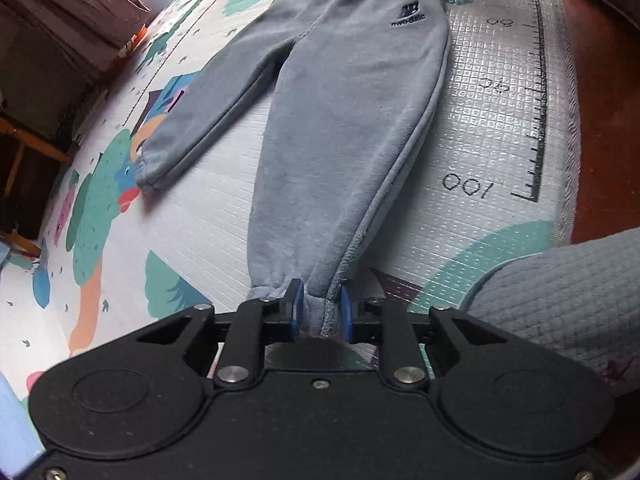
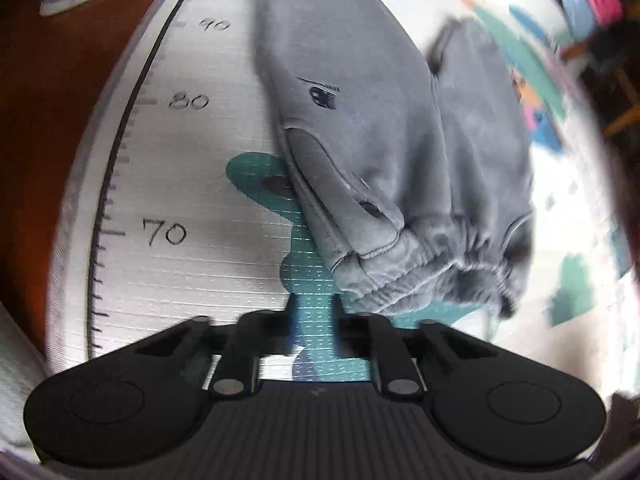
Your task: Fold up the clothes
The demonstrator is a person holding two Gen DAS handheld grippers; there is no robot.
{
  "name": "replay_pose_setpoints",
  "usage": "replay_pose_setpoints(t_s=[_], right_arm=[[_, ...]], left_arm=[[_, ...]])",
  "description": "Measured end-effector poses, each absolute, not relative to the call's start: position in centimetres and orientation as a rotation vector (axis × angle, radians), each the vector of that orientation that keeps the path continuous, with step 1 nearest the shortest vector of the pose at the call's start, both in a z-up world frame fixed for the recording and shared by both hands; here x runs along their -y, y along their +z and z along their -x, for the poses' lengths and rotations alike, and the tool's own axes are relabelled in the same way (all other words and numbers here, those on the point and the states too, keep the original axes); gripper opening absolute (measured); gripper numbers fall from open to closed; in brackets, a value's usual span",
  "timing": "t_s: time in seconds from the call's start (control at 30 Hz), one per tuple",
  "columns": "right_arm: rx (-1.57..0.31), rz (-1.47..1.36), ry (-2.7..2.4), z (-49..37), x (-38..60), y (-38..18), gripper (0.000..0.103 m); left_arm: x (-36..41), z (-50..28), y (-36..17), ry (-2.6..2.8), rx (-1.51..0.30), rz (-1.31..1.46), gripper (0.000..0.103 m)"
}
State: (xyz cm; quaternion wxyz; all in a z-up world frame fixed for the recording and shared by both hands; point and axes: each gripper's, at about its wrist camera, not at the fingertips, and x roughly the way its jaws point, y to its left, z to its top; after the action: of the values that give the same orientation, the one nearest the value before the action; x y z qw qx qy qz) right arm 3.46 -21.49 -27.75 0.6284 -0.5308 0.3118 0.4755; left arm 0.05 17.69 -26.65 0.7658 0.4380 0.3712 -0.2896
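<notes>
Grey-blue sweatpants (image 1: 344,120) with a dark logo lie flat on a patterned play mat (image 1: 492,128), legs spread apart. My left gripper (image 1: 319,307) is shut on the cuff of the nearer leg, its blue pads (image 1: 296,304) pinching the fabric. In the right wrist view the sweatpants (image 2: 380,128) lie with the elastic waistband (image 2: 432,276) nearest me. My right gripper (image 2: 314,320) is open and empty, just short of the waistband's left corner, over the mat (image 2: 192,184). That view is blurred.
The mat has a printed ruler (image 1: 538,80) along its edge, with brown floor (image 1: 600,100) beyond. A quilted grey cloth (image 1: 560,304) lies at the right of the left wrist view. Cardboard boxes (image 1: 60,20) and wooden furniture stand to the left.
</notes>
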Motion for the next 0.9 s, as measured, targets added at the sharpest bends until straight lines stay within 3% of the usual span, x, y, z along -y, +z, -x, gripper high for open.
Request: replay_pose_setpoints(t_s=[0.17,0.43,0.57,0.6,0.67,0.73,0.77,0.9], right_arm=[[-0.612,1.323,1.044,-3.9,20.9,-29.1,0.048],[-0.255,1.536,1.064,-3.8,21.2,-30.8,0.046],[-0.195,1.557,1.074,-3.2,22.4,-31.8,0.046],[-0.224,1.535,1.076,-3.2,22.3,-31.7,0.037],[-0.284,1.482,1.075,-3.5,21.9,-31.5,0.035],[-0.344,1.422,1.078,-3.4,21.5,-30.6,0.023],[-0.379,1.393,1.086,-3.7,21.2,-30.2,0.009],[-0.484,1.300,1.094,-4.7,20.9,-28.5,0.009]], left_arm=[[-17.8,-0.5,-26.6,-0.609,-0.814,-0.925,0.018],[-18.3,-0.8,-26.7,-0.595,-0.831,-0.914,0.018],[-18.5,-0.9,-26.7,-0.592,-0.830,-0.911,0.018],[-18.5,-0.9,-26.7,-0.589,-0.831,-0.909,0.018],[-18.6,-1.1,-26.8,-0.582,-0.833,-0.903,0.018],[-18.6,-1.1,-26.9,-0.577,-0.833,-0.905,0.018],[-18.7,-1.2,-26.8,-0.575,-0.833,-0.903,0.018],[-19.0,-1.5,-26.0,-0.581,-0.827,-0.886,0.018]])
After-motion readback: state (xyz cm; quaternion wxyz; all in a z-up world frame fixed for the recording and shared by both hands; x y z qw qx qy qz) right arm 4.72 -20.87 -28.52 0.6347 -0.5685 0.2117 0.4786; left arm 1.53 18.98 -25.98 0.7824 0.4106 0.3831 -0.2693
